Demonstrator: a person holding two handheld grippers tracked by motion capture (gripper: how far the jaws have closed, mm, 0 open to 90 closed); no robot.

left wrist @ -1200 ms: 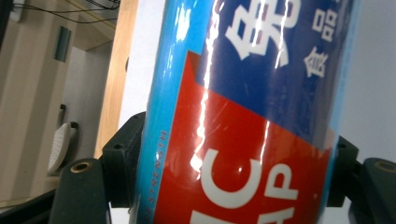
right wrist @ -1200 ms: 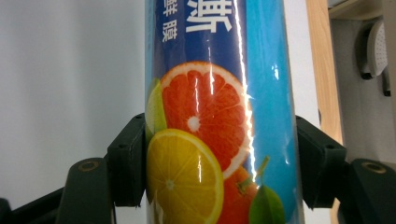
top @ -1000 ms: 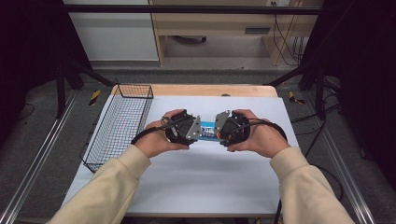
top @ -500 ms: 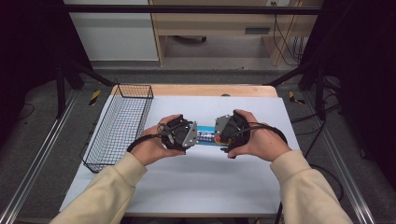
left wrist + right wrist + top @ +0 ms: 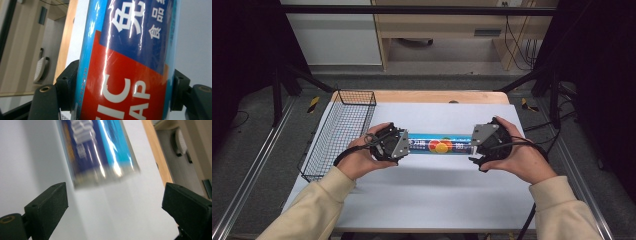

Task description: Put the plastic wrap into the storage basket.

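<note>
The setting looked like a lab or recording workspace rather than a home. A white-topped table (image 5: 432, 190) with a bare wooden far edge stood inside a dark metal frame (image 5: 412, 10), with black drapes (image 5: 602, 75) hanging at both sides. Metal rails (image 5: 252, 175) ran along the grey floor (image 5: 267, 150). Beyond the table stood plain wooden furniture (image 5: 442, 25), with loose cables (image 5: 514, 40) trailing beside it.

Cam layout: one fixed overhead, two gripper-mounted.
High view looks forward and down over the whole table (image 5: 432, 200); both gripper views sit very close, facing inward along the blue tube (image 5: 439, 145) (image 5: 125, 62) (image 5: 100, 150), shared by all three.
</note>
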